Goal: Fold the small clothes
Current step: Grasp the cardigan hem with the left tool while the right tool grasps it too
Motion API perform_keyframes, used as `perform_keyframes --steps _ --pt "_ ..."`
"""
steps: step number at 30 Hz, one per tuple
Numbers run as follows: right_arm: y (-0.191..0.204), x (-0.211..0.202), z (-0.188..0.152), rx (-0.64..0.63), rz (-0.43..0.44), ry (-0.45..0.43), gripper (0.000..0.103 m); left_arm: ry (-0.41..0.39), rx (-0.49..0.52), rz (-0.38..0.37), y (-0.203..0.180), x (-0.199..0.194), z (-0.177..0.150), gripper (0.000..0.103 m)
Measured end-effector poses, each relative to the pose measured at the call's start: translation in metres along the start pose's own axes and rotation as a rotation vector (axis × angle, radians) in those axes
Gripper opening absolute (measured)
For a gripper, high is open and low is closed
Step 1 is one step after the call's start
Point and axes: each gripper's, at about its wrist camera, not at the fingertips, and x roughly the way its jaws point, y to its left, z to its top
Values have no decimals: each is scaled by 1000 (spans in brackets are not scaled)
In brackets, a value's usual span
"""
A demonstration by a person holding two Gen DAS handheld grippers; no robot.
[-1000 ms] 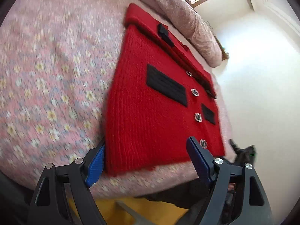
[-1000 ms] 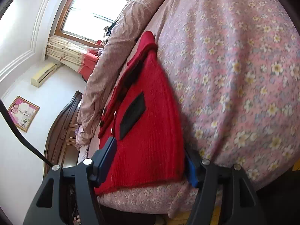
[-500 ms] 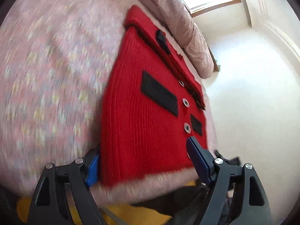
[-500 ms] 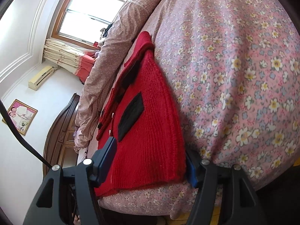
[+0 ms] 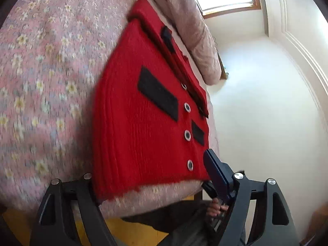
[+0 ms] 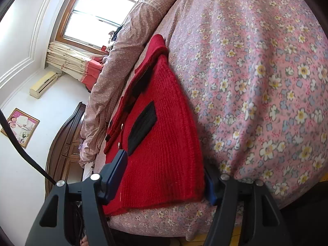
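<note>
— Cardigan (image 5: 143, 131): where is it on your screens?

— Red knit, lying flat on the floral bedspread (image 5: 41, 82), filling the centre of both wrist views, hem toward the lower edge.

— Fingers?

— I see my left gripper (image 5: 152, 176) spread wide, straddling the hem's corners, gripping nothing. My right gripper (image 6: 164, 182) is equally wide, its fingers either side of the hem at lower centre.
</note>
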Motion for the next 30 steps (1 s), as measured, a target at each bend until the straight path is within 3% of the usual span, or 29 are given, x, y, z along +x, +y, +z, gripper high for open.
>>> perform_keyframes --steps 3,8,10,11,12,13,14,16,22,30 --pt "-1 0 1 -1 -1 1 69 -26 -5 34 2 1 6 65" --pt "0 1 0 1 -1 0 69 -39 -79 66 18 -5 5 24" --pt "0 1 0 4 -3 0 66 -41 -99 80 21 -5 5 17" --pt "-2 1 1 8 -4 -1 59 -43 -101 84 22 -5 5 12" --pt "-4 0 2 13 -7 0 51 -45 -99 92 23 -7 4 11" --pt "-7 2 2 27 -6 8 31 -45 -93 98 23 -8 4 8" --pt "-11 3 2 43 -12 20 16 -46 -84 103 24 -10 4 7" --pt "-14 7 1 54 -58 42 10 -49 -58 112 21 -10 3 6" --pt "-10 9 0 34 -86 41 10 -46 -56 136 9 8 9 6" --pt "-15 9 0 52 -80 40 9 -45 -65 134 21 -1 2 6"
